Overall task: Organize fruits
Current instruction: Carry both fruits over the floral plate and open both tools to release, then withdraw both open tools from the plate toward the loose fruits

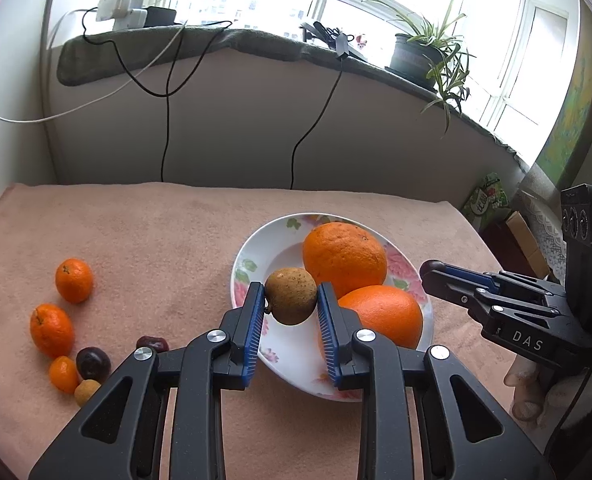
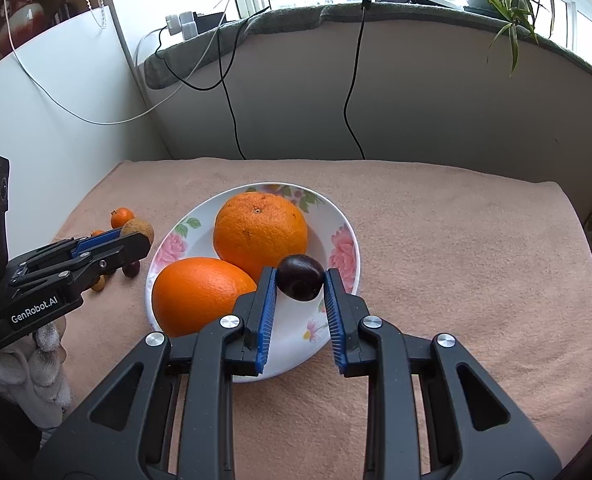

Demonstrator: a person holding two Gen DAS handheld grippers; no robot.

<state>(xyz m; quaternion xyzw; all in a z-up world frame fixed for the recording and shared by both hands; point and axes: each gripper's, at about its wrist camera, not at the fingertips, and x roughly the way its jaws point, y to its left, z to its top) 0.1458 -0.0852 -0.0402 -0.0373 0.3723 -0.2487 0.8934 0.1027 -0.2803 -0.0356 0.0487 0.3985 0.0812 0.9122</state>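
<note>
A white flowered plate point(image 1: 255, 248) point(image 2: 348, 240) sits on the pink cloth and holds two large oranges point(image 1: 344, 258) point(image 2: 259, 230). My left gripper point(image 1: 290, 300) is shut on a brown longan point(image 1: 290, 295), held over the plate's left rim. My right gripper point(image 2: 300, 284) is shut on a dark cherry point(image 2: 300, 282), held over the plate's near right side. In the left wrist view the right gripper point(image 1: 432, 270) shows at the right. In the right wrist view the left gripper point(image 2: 135, 236) shows at the left.
Left of the plate lie two mandarins point(image 1: 73, 280), a kumquat point(image 1: 63, 373), two dark cherries point(image 1: 92, 363) and a small longan point(image 1: 85, 392). Cables point(image 1: 163, 140) hang from the window ledge behind. A potted plant point(image 1: 428, 52) stands on the ledge.
</note>
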